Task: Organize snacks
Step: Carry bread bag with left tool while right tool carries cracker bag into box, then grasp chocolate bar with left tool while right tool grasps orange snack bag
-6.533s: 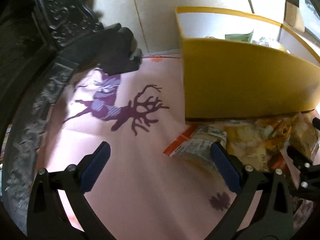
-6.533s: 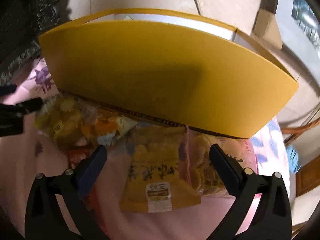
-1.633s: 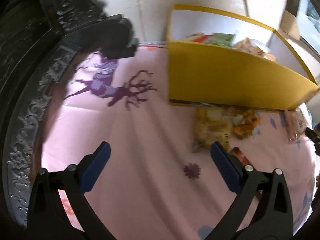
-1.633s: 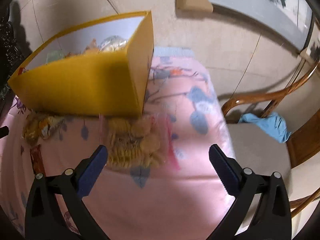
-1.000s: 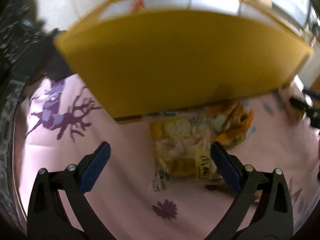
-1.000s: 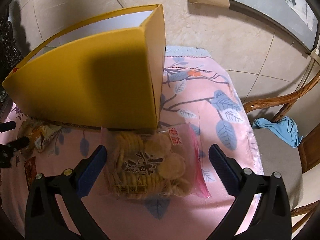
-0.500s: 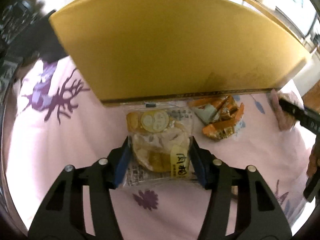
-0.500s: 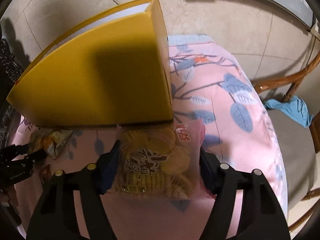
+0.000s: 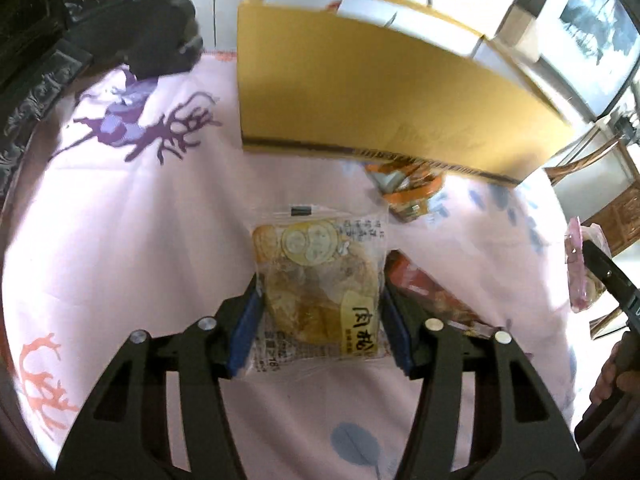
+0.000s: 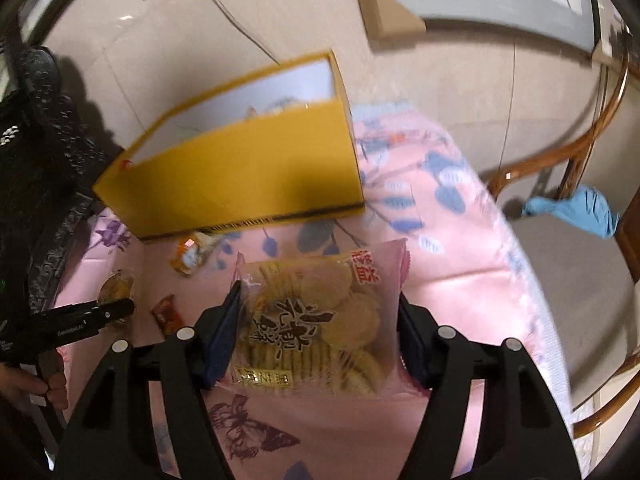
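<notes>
My left gripper is shut on a clear bread packet and holds it above the pink cloth. My right gripper is shut on a pink bag of round crackers, also lifted. A yellow box stands behind, with snacks partly visible inside in the right wrist view. An orange snack packet lies by the box's front edge. A red snack bar lies right of the left gripper.
The pink patterned tablecloth covers the table. Dark carved furniture stands at the left. A wooden chair with a blue cloth stands beyond the table's right edge.
Both grippers have closed on their packets and lifted them back from the box. Earlier they were open over the snacks at the box's front.
</notes>
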Demonstrator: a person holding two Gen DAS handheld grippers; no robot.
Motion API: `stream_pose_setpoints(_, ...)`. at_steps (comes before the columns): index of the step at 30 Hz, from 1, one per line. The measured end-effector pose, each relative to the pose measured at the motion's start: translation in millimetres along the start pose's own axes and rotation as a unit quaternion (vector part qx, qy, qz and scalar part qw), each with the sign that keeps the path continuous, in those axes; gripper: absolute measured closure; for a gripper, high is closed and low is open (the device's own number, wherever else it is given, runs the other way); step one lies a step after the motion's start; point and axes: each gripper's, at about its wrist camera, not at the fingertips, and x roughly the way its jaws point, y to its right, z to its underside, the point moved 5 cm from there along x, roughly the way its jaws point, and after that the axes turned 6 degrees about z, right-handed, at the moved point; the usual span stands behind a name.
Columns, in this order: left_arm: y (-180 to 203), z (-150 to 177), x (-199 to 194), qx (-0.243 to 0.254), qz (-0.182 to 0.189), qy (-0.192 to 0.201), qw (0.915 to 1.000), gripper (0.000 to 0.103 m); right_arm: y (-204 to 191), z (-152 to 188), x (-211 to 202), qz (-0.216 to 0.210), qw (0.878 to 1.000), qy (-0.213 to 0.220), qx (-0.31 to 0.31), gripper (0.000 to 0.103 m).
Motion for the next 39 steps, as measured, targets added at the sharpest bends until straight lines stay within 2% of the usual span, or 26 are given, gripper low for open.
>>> stream_pose_setpoints(3, 13, 0, -26, 0.021, 0.001, 0.029, 0.9994, 0.047, 0, -10, -21, -0.005, 1.000, 0.029, -0.004, 0.034)
stream_pose_setpoints(8, 27, -12, -51, 0.026, 0.003, 0.051, 0.9984, 0.047, -13, -34, -50, -0.023, 0.997, 0.076, -0.016, 0.034)
stream_pose_setpoints(14, 38, -46, -83, 0.043, -0.004, 0.082, 0.9957, 0.047, -31, -77, -81, -0.024, 0.990, 0.136, -0.038, 0.034)
stream_pose_setpoints(20, 45, -102, -99, 0.049, 0.005, 0.107, 0.9930, 0.047, -47, -120, -75, -0.032, 0.988, 0.141, -0.051, 0.034)
stream_pose_setpoints(23, 51, -130, -96, 0.074, 0.000, 0.109, 0.9913, 0.047, -56, -151, -60, -0.043, 0.988, 0.137, -0.053, 0.034)
stream_pose_setpoints(27, 55, -173, -82, 0.098, 0.018, 0.119, 0.9879, 0.046, -68, -187, -36, -0.036, 0.986, 0.148, -0.066, 0.034)
stream_pose_setpoints(28, 53, -183, -76, 0.097, 0.018, 0.125, 0.9872, 0.043, -71, -196, -25, -0.036, 0.986, 0.148, -0.068, 0.033)
stream_pose_setpoints(29, 50, -193, -71, 0.096, 0.013, 0.139, 0.9856, 0.016, -75, -203, -12, -0.039, 0.986, 0.145, -0.073, 0.031)
stream_pose_setpoints(30, 45, -200, -68, 0.089, -0.002, 0.154, 0.9840, 0.002, -78, -208, 1, -0.040, 0.987, 0.135, -0.080, 0.018)
stream_pose_setpoints(31, 39, -204, -67, 0.077, -0.023, 0.173, 0.9816, 0.002, -81, -211, 16, -0.034, 0.988, 0.121, -0.090, 0.001)
stream_pose_setpoints(32, 28, -207, -65, 0.057, -0.048, 0.181, 0.9806, 0.002, -80, -210, 28, -0.012, 0.989, 0.108, -0.096, 0.001)
stream_pose_setpoints(34, 12, -202, -61, 0.024, -0.059, 0.168, 0.9836, 0.002, -77, -203, 29, 0.004, 0.990, 0.101, -0.097, 0.001)
stream_pose_setpoints(37, -18, -167, -66, -0.045, -0.061, 0.142, 0.9870, 0.002, -74, -159, 10, -0.021, 0.994, 0.078, -0.078, 0.001)
stream_pose_setpoints(39, -32, -133, -77, -0.067, -0.070, 0.138, 0.9858, 0.002, -78, -117, 6, -0.042, 0.996, 0.047, -0.068, 0.001)
